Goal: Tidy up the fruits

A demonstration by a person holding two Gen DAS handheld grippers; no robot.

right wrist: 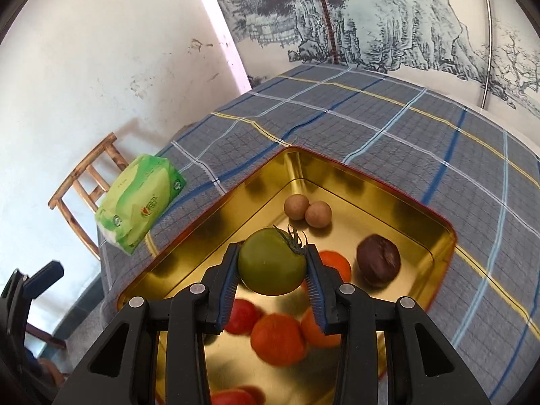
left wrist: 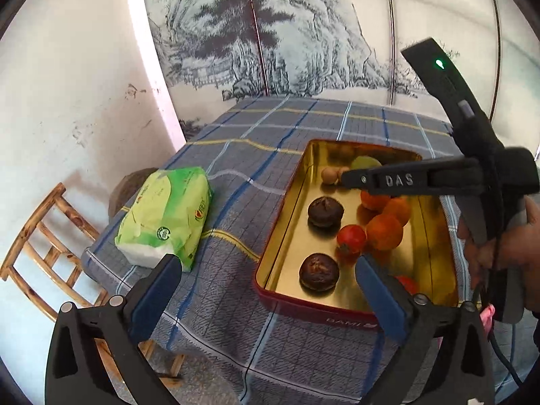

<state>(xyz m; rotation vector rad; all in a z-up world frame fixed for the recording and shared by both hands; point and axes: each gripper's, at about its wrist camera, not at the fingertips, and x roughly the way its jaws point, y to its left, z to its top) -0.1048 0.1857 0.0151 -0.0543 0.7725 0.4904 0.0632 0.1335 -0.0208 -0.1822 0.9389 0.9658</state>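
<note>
Now the right hand-held gripper (right wrist: 272, 270) is clamped on a green tomato (right wrist: 271, 261), hanging above the gold tin (right wrist: 216, 222) of fruit on the tabletop (right wrist: 388, 118); the left hand-held gripper (left wrist: 266, 270) stands wide apart, empty.

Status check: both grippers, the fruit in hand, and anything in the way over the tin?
Left gripper open, empty, at tin's near edge. Right gripper shut on green tomato, above gold tin. Oranges and red tomatoes crowd the tin below.
</note>
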